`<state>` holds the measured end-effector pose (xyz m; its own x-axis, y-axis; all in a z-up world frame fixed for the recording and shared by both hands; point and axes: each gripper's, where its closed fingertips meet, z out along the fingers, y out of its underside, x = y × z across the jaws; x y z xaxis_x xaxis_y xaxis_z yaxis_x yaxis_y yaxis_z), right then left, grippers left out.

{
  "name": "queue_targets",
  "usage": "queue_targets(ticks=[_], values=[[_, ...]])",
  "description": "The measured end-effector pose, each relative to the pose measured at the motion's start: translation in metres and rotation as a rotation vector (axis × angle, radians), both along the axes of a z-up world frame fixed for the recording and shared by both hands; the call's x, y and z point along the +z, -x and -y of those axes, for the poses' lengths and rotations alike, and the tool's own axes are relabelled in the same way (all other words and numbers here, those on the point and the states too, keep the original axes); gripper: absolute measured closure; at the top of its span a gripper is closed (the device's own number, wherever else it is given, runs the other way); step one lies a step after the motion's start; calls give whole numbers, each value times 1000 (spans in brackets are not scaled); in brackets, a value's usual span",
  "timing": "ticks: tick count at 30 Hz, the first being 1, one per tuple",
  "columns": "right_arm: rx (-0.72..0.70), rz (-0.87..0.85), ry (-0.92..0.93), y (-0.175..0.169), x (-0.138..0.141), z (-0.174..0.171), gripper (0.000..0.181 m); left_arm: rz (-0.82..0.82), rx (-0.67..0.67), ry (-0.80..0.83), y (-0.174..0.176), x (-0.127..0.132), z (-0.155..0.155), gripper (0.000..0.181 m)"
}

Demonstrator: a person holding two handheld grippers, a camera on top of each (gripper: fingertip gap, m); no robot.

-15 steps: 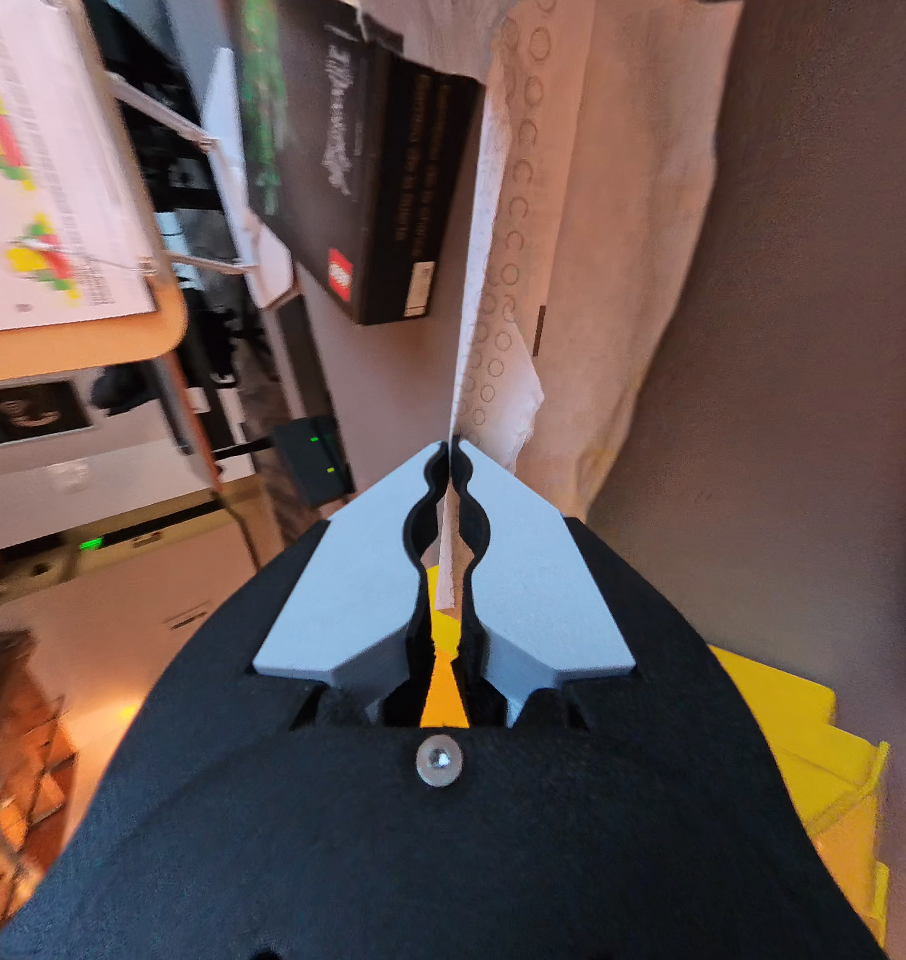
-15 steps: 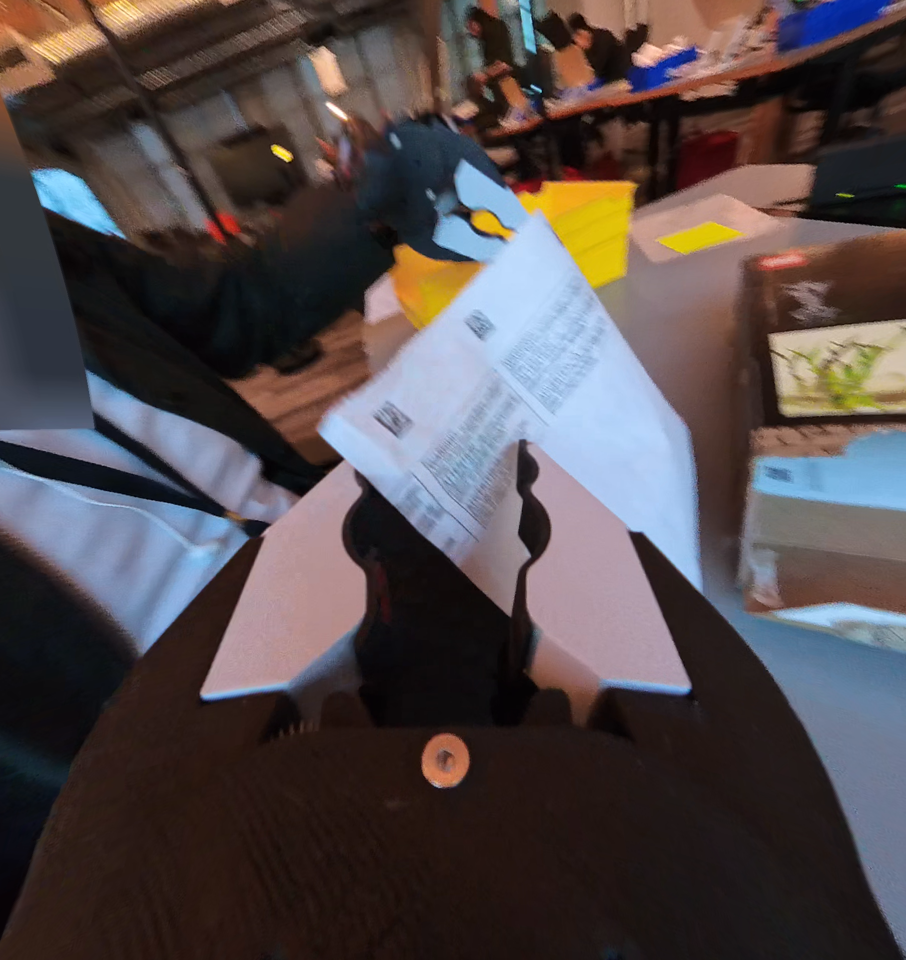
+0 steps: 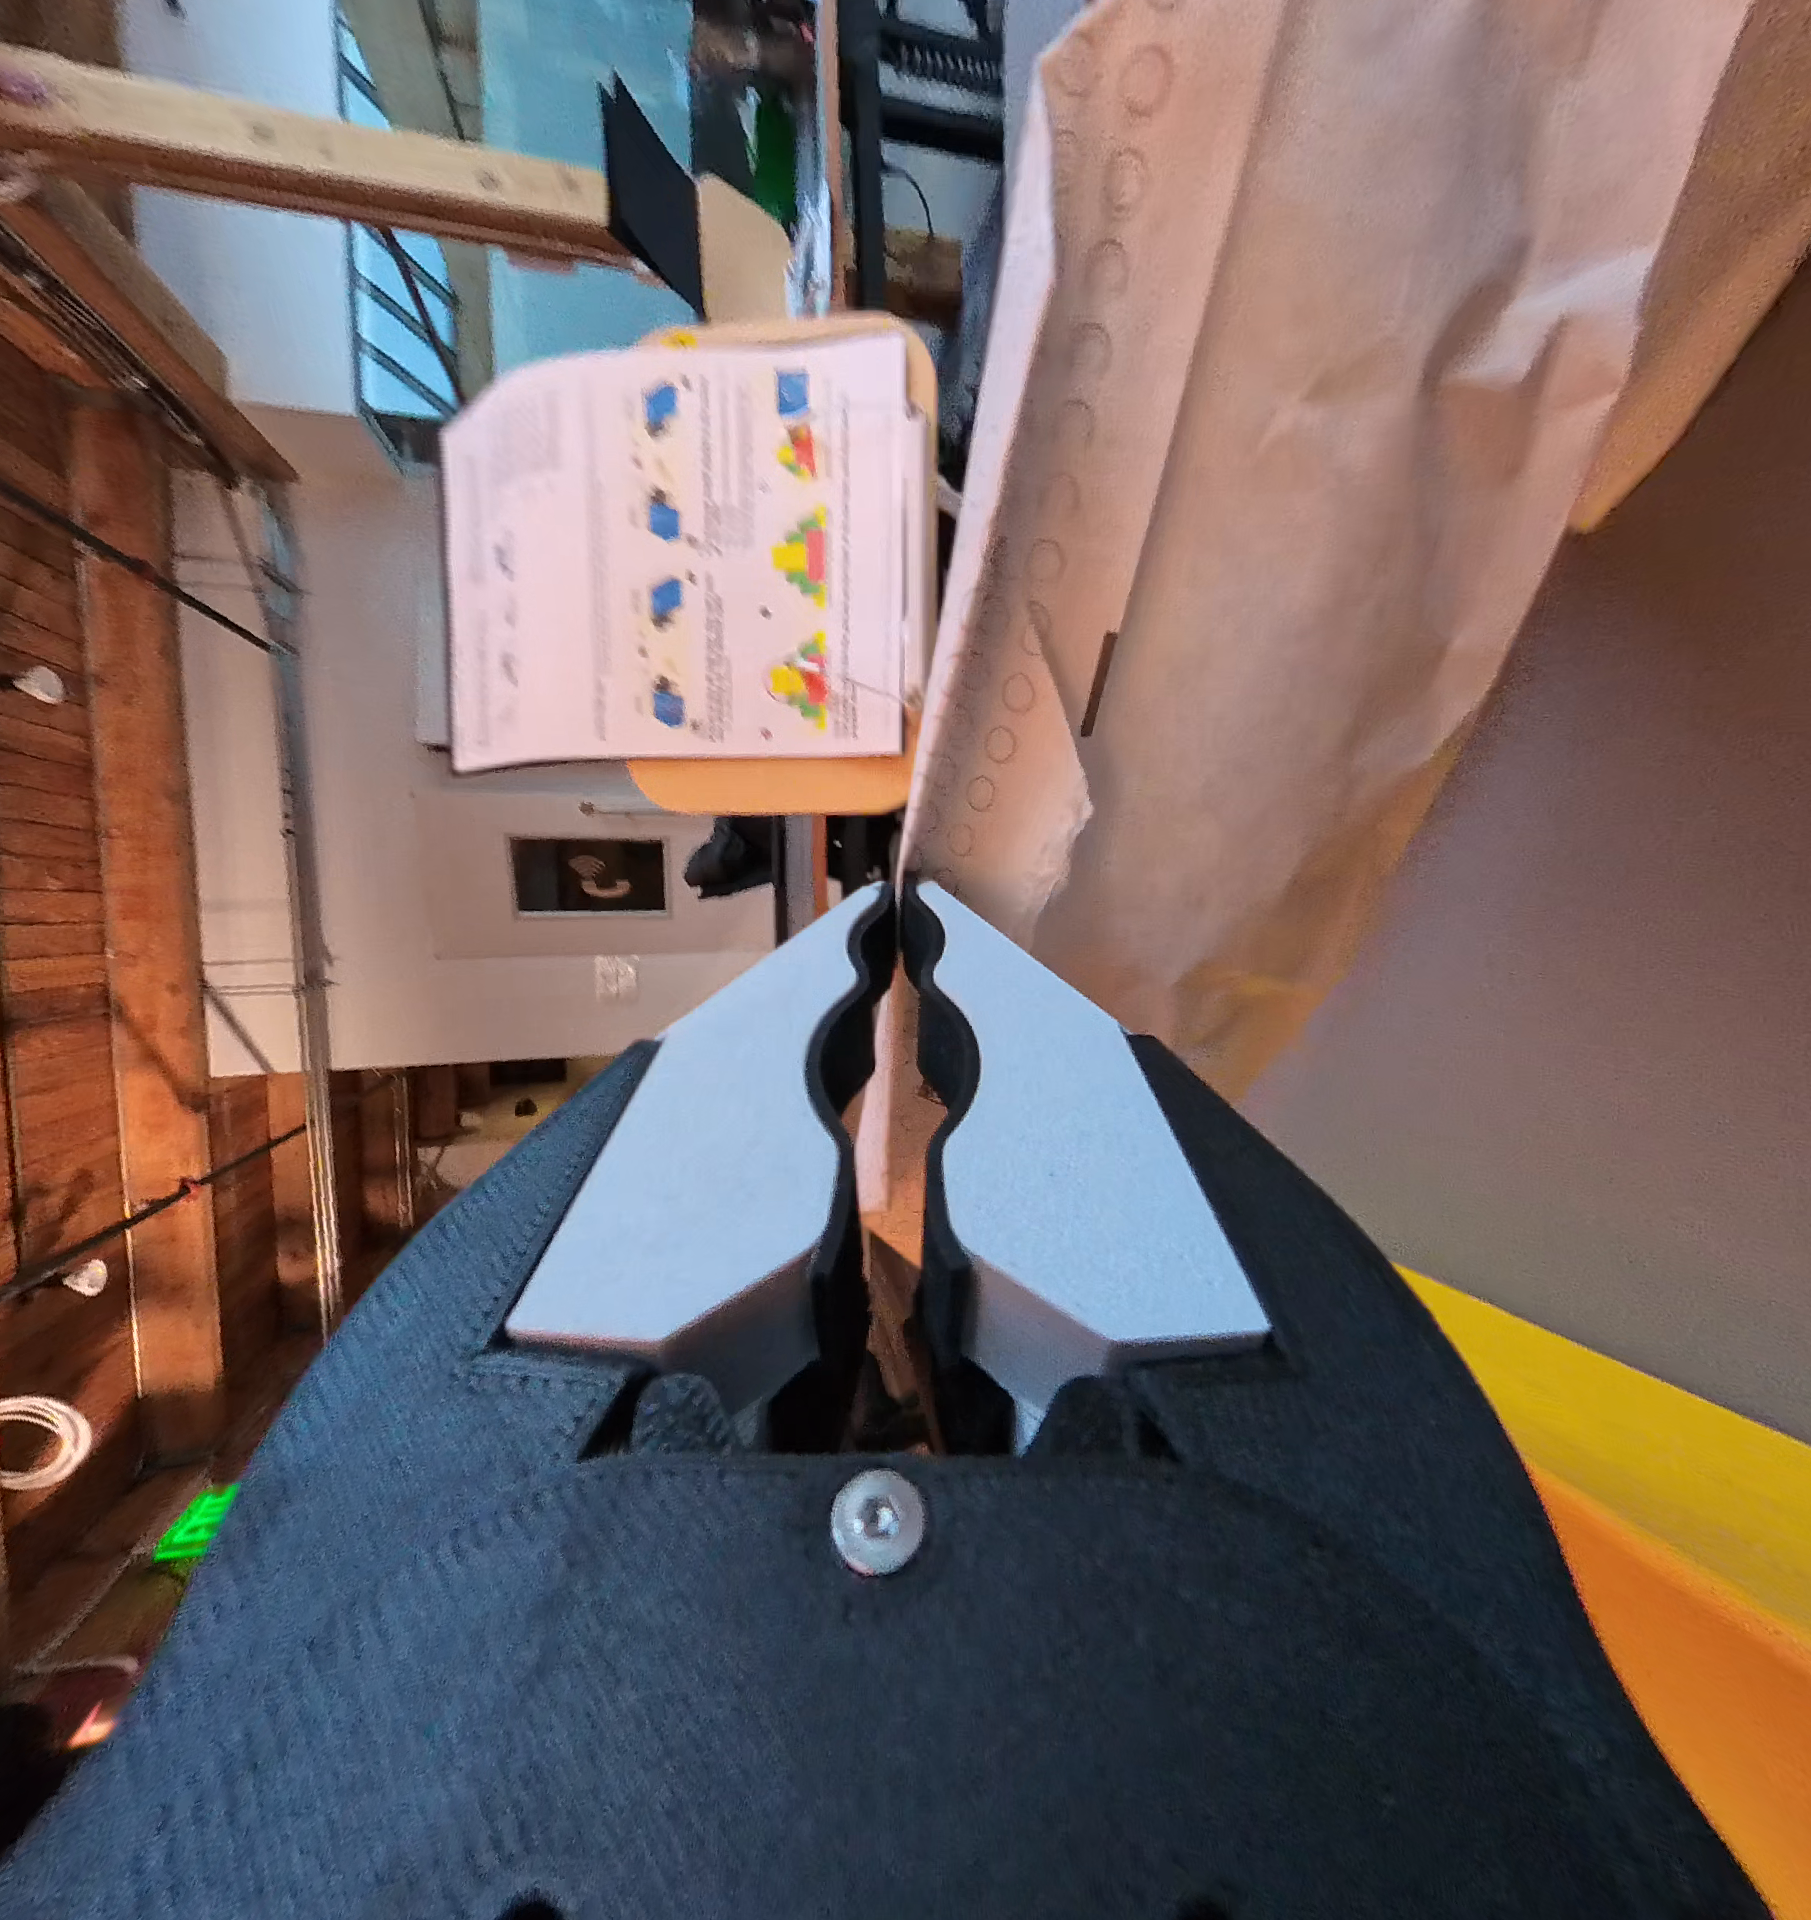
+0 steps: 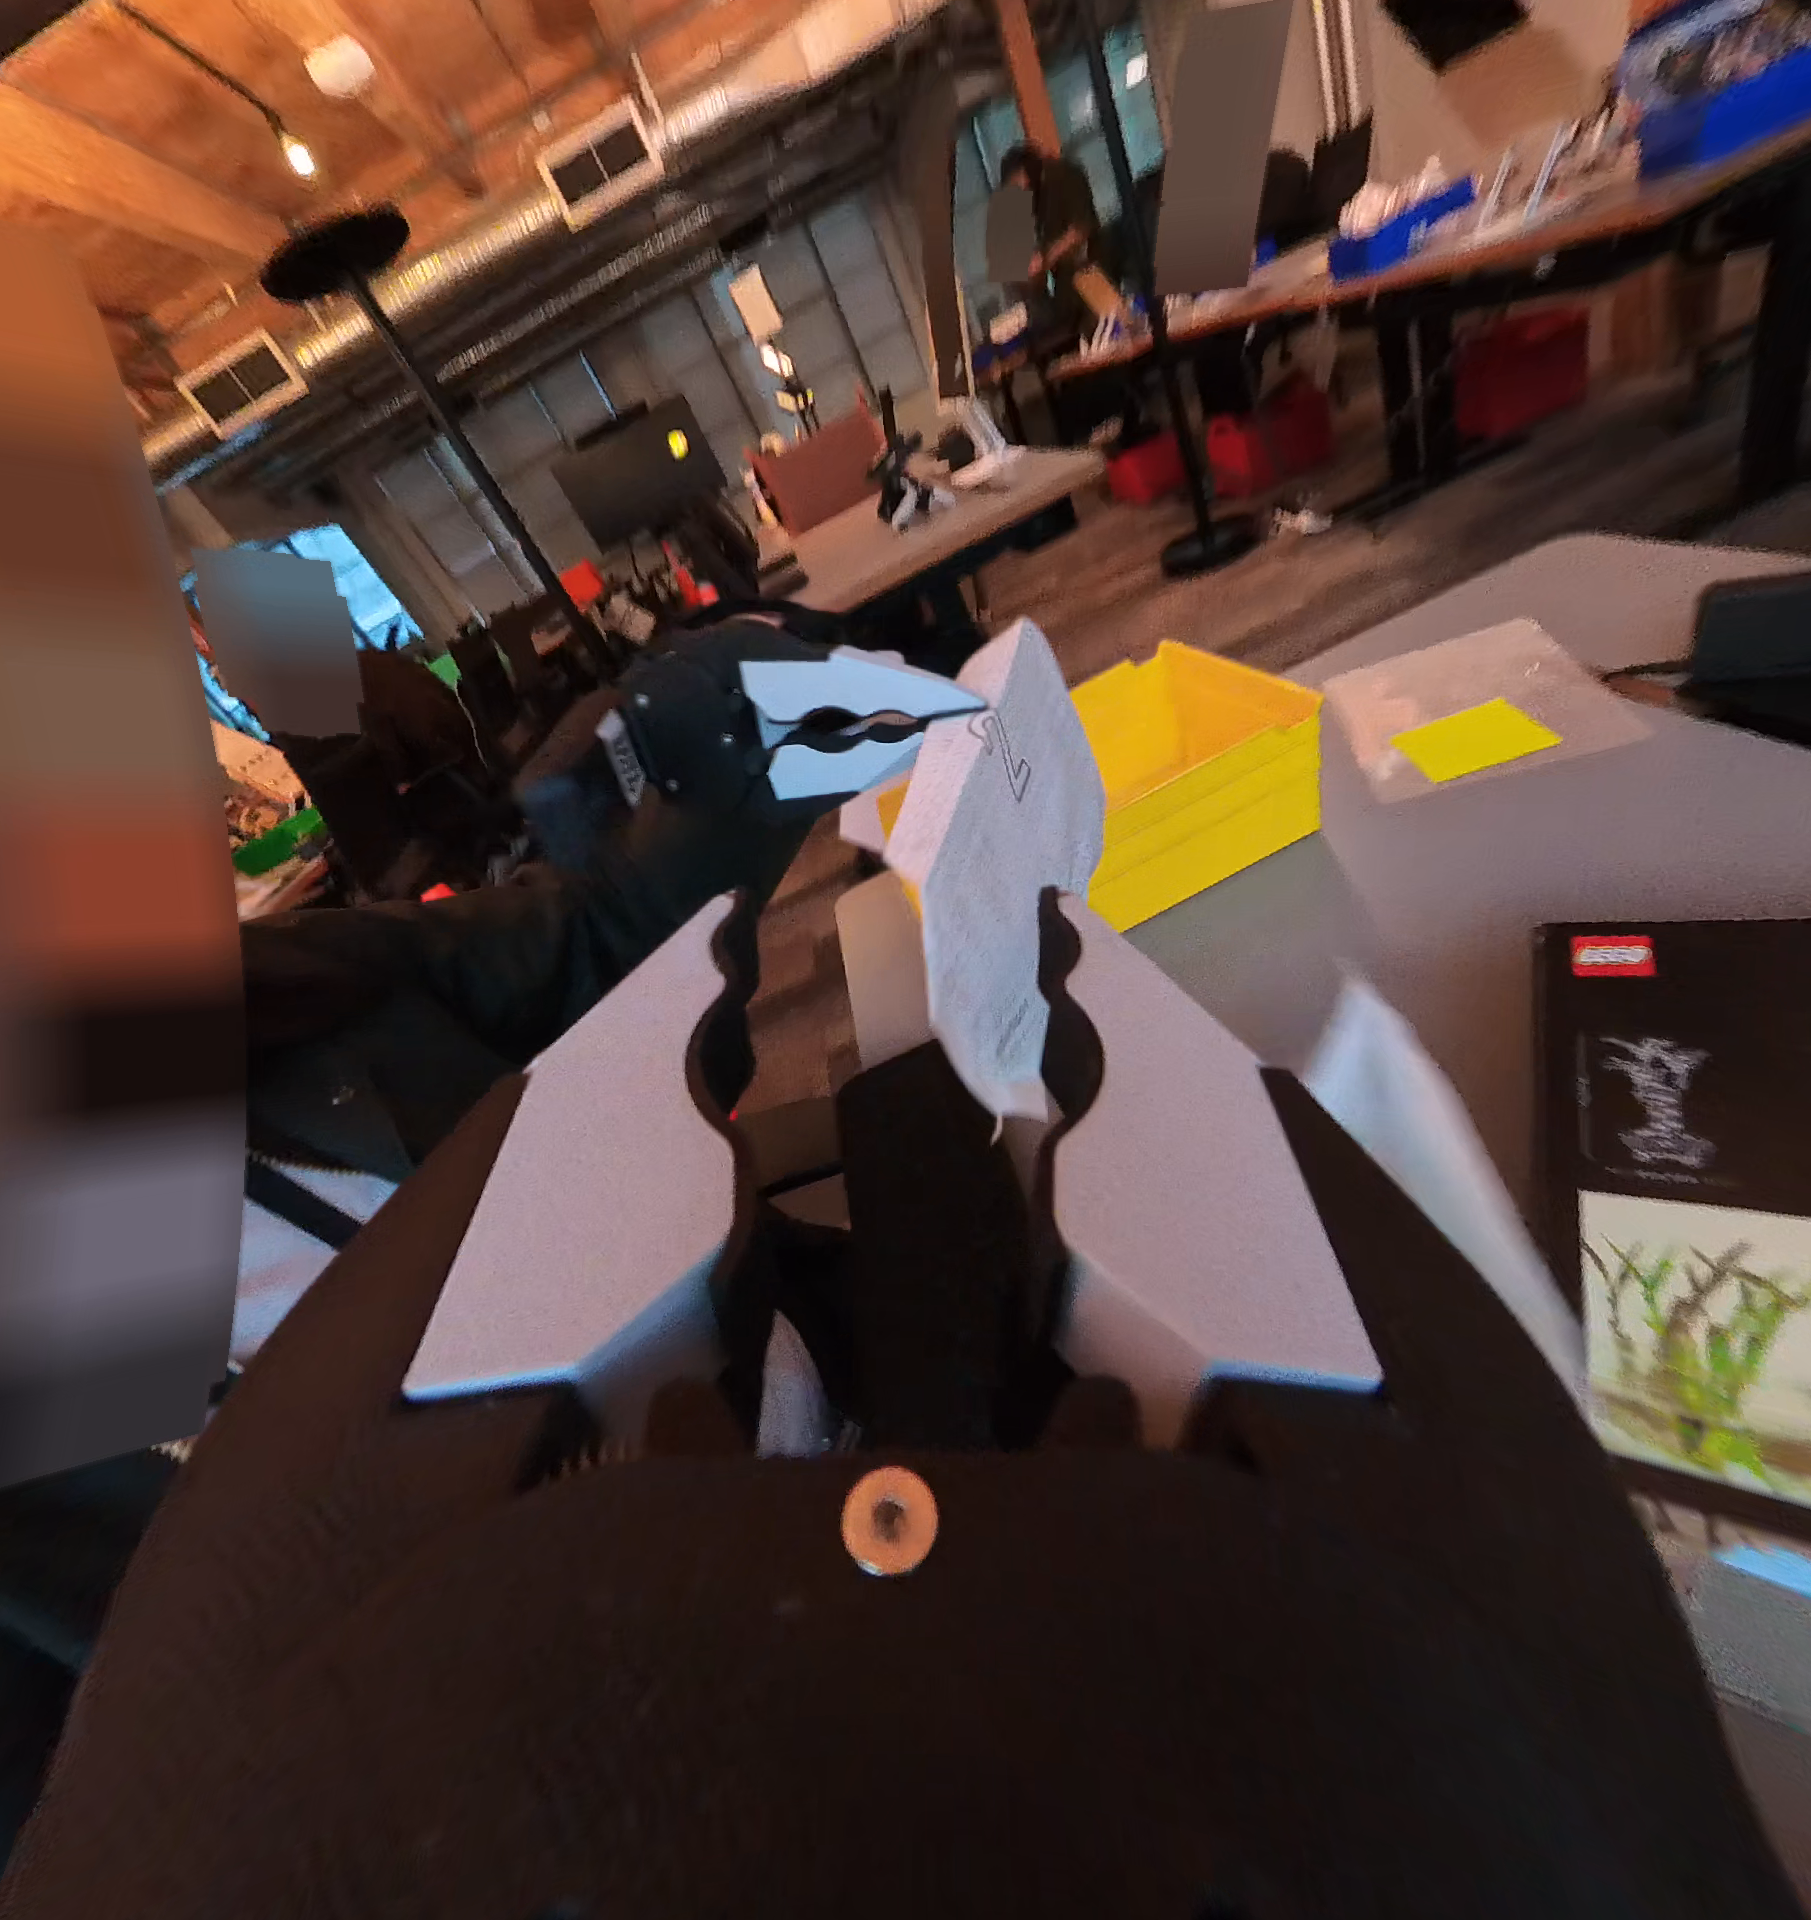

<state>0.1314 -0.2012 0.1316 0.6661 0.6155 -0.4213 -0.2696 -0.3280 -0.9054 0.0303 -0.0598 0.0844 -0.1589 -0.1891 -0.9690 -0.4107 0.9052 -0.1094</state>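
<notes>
Wooden ceiling beams, long work tables and blurred people fill the workshop behind a grey tabletop point(image 4: 1400, 935), where a yellow plastic bin point(image 4: 1207, 769) sits next to a clear flat bag with a yellow slip point(image 4: 1472, 738) and a black cardboard box with a plant picture point(image 4: 1711, 1195).

A white paper bag, crinkled, printed with rows of faint rings on one side point(image 3: 1296, 468) and fine grey print on the other, hangs in the air above the table. The left gripper point(image 3: 896, 899) has its grey fingers pressed together on the bag's thin edge, which runs down between the black wavy pads, and the rest of the bag billows away to the right of the tips. In the right wrist view that same gripper point(image 4: 968, 712) pinches the bag's upper corner over the yellow bin.

The right gripper point(image 4: 890, 914) stands with its jaws wide apart. The bag's lower part point(image 4: 994, 883) dips into the gap, close against the inner pad of the right-hand finger point(image 4: 1181, 1174), while the left-hand finger is well clear of it.

A white instruction sheet with coloured pictures on a tan clipboard point(image 3: 683, 561) shows behind the left gripper.
</notes>
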Motion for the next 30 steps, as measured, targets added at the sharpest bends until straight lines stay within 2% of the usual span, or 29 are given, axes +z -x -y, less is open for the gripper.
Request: queue_targets(ticks=[4, 8, 13, 19, 22, 24, 25, 27, 30], values=[[62, 56, 159, 48, 16, -45, 140, 67, -70, -72, -7, 31, 29, 181], [138, 132, 390, 74, -8, -69, 143, 83, -117, -141, -17, 39, 51, 181], [284, 5, 550, 91, -17, -56, 157, 83, -158, -189, -24, 39, 71, 181], [326, 3, 588, 86, -26, -42, 164, 58, -185, -245, -36, 32, 88, 181], [344, -23, 561, 82, -23, -36, 176, 90, -195, -308, -41, 36, 93, 181], [332, -19, 564, 75, -23, -33, 181, 89, -176, -318, -41, 38, 88, 172], [322, 11, 568, 70, -27, -31, 181, 82, -161, -283, -40, 40, 83, 162], [305, 62, 584, 61, -35, -24, 181, 69, -152, -104, -33, 45, 74, 146], [266, 239, 580, 47, -51, -18, 181, 0, -233, 420, -32, 50, 80, 134]])
